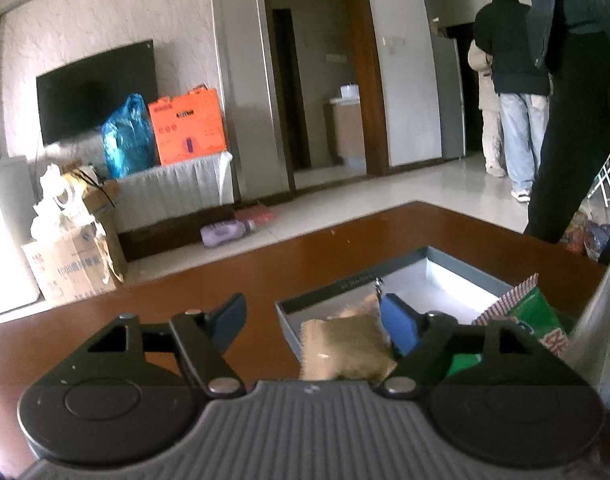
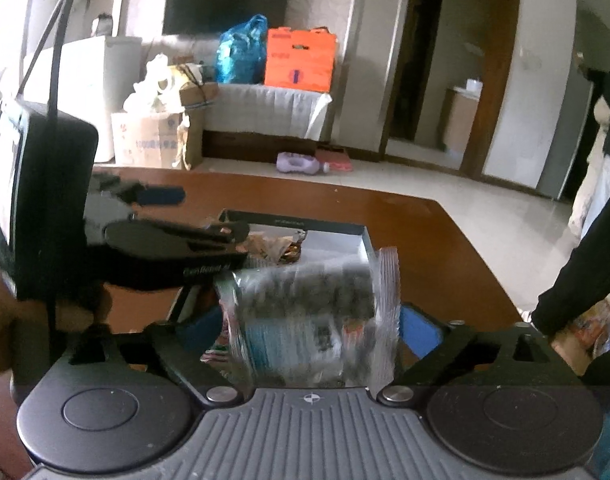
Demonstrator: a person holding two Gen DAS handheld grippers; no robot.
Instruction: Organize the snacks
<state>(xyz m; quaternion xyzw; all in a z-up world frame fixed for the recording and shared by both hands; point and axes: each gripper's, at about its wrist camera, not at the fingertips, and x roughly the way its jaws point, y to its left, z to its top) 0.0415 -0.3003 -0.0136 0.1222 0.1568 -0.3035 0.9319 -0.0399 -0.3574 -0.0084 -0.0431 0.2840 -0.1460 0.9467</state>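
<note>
An open grey box (image 1: 433, 270) sits on the brown table. A tan snack packet (image 1: 345, 346) lies at its near corner, and a green packet with a red-striped edge (image 1: 539, 314) leans at its right. My left gripper (image 1: 313, 322) is open over that corner; the tan packet lies beside its right pad, with the left pad well clear. In the right wrist view, a blurred clear packet with dark contents (image 2: 305, 312) hangs between the wide-spread fingers of my right gripper (image 2: 311, 328), near the grey box (image 2: 293, 222). My left gripper (image 2: 193, 214) reaches in from the left.
The table's (image 1: 265, 264) far edge drops to a tiled floor with a purple bottle (image 1: 225, 232). Cardboard boxes (image 1: 73, 264) and a low cabinet stand by the wall. People (image 1: 513, 92) stand at the right. A hand (image 2: 1, 320) holds the left gripper's handle.
</note>
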